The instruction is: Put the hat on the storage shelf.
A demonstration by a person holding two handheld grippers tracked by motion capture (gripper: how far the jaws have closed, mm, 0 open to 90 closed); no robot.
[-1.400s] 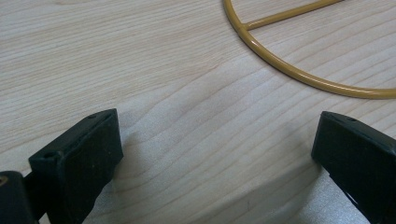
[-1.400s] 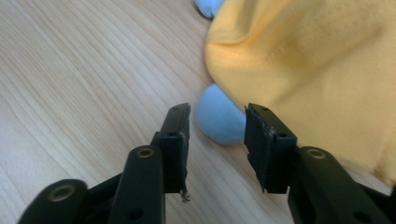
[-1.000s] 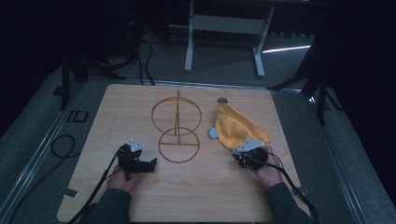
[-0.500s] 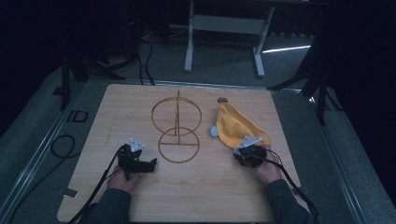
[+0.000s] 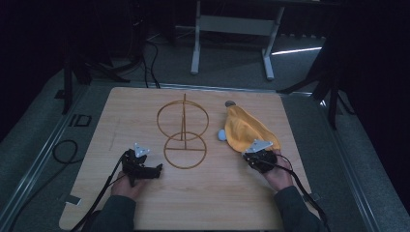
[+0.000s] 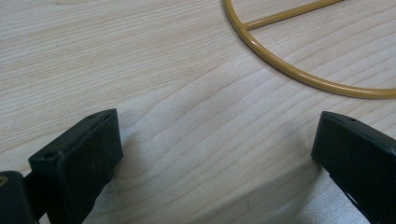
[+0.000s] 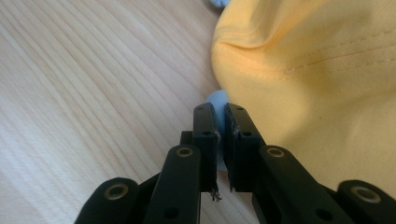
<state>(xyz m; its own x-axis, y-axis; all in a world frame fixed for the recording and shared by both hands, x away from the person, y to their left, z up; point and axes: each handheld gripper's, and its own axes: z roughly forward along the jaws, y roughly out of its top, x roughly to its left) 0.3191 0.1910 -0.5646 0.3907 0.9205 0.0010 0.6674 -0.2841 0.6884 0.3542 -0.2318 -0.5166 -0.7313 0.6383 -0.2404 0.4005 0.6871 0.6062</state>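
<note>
- On a pale wooden table, a person works two hand-held grippers beside a gold wire stand of two rings joined by an upright rod.
- At the table's right side, the right gripper sits at the near edge of a yellow cap, which lies flat on the wood just right of the stand.
- Seen from the right gripper view, its jaws are pinched nearly together on a thin pale-blue piece at the cap's edge; whether this is the brim's underside or a strap cannot be told.
- Another pale-blue bit peeks out at the cap's left side, between cap and stand.
- Left of the stand, the left gripper rests low on the wood, jaws spread wide and holding nothing, its view showing bare grain and the stand's base ring just ahead.
- Judged from the layout, the work looks barely begun: the cap is gripped but not lifted, and the stand stands bare.
- What remains, it seems, is raising the cap and settling it on the stand.
</note>
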